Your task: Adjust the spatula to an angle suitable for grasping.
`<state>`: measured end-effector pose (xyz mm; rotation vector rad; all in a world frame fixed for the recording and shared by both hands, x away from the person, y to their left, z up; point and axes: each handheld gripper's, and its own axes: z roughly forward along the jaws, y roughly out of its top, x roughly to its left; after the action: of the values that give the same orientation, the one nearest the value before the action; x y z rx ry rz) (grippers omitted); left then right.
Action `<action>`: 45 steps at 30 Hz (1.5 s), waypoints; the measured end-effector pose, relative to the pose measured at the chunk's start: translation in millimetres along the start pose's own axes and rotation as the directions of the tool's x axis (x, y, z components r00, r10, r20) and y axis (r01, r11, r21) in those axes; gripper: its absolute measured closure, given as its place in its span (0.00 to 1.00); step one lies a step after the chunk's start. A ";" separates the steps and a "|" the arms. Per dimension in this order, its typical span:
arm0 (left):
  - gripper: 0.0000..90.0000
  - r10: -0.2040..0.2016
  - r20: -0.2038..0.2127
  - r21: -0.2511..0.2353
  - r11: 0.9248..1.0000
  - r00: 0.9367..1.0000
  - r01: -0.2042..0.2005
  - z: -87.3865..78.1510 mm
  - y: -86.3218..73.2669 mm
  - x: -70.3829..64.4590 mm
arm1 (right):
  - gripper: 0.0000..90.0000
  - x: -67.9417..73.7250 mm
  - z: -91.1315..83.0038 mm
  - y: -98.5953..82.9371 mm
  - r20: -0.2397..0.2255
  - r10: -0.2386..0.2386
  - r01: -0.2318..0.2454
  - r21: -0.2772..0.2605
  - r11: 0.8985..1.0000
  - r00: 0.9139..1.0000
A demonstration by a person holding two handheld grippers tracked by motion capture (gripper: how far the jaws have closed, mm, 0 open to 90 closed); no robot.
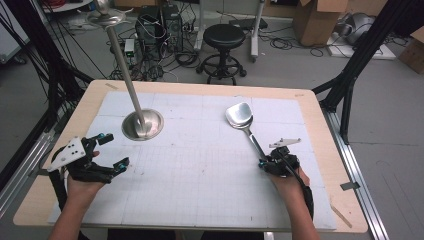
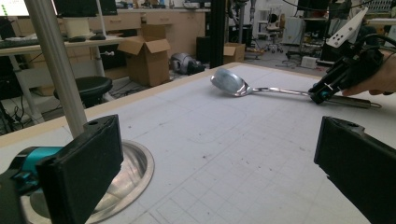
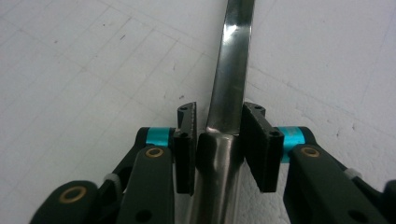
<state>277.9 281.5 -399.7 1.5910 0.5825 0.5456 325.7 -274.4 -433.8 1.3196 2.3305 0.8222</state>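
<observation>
A long steel spoon [image 1: 239,116] lies on the white grid mat [image 1: 200,165], bowl away from me, right of centre. My right gripper [image 1: 262,163] is shut on its handle; in the right gripper view the two pads press the thick handle [image 3: 231,70] from both sides. The left gripper view shows the spoon [image 2: 229,82] with its bowl on the mat and the right gripper [image 2: 322,95] on the handle. My left gripper [image 1: 115,150] stands wide open and holds nothing, just in front of a steel stand's round base [image 1: 152,125]. Its pole [image 1: 125,65] leans up and back.
The stand's base [image 2: 135,168] and pole [image 2: 56,70] are close to my left jaw. Beyond the table's far edge are a black stool [image 1: 223,36], computer towers [image 1: 157,25] and cardboard boxes [image 1: 315,20]. Black frame legs [image 1: 350,75] flank the table.
</observation>
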 end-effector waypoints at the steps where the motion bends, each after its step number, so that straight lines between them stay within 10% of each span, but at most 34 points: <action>1: 0.02 0.001 0.000 0.001 1.000 1.000 -0.001 -0.3 0.2 0.0 | 0.62 0.9 -1.3 0.3 0.021 -0.012 0.011 0.011 1.000 1.000; 8: 0.02 0.001 -0.001 0.001 1.000 1.000 -0.001 -0.4 0.2 0.3 | 0.71 -1.2 -4.8 -0.3 -0.003 0.016 -0.016 0.051 0.999 1.000; 15: 0.02 0.004 -0.002 0.000 1.000 1.000 -0.004 -1.1 0.6 0.2 | 0.75 3.5 -5.2 5.4 0.003 -0.058 0.058 0.089 0.994 0.998; 24: 0.02 0.000 -0.004 -0.008 1.000 1.000 0.000 -2.5 1.1 0.8 | 0.76 8.5 -7.7 8.4 -0.146 -0.113 0.127 0.091 0.988 0.983; 32: 0.02 -0.004 -0.008 -0.019 1.000 1.000 0.004 -3.8 2.6 1.0 | 0.76 23.0 -14.6 22.5 -0.272 -0.234 0.263 0.078 0.962 0.934; 33: 0.02 -0.002 -0.005 -0.020 1.000 1.000 0.001 -3.6 2.8 1.0 | 0.76 29.7 -14.6 26.7 -0.299 -0.278 0.314 0.082 0.946 0.913; 37: 0.02 -0.001 -0.001 -0.020 1.000 1.000 0.001 -2.5 3.5 0.6 | 0.76 40.4 -12.5 32.4 -0.323 -0.331 0.378 0.093 0.921 0.887; 39: 0.02 -0.002 0.001 -0.021 1.000 1.000 0.002 -2.2 3.7 0.5 | 0.76 50.9 -8.9 38.9 -0.345 -0.379 0.434 0.094 0.896 0.859; 45: 0.02 0.002 0.006 -0.031 1.000 1.000 -0.002 -1.8 6.4 -0.6 | 0.76 70.3 -1.5 51.3 -0.380 -0.430 0.492 0.082 0.866 0.819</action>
<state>276.7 282.0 -393.2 1.5639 0.5655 0.5485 322.9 -193.9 -400.9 0.6281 2.8937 0.7433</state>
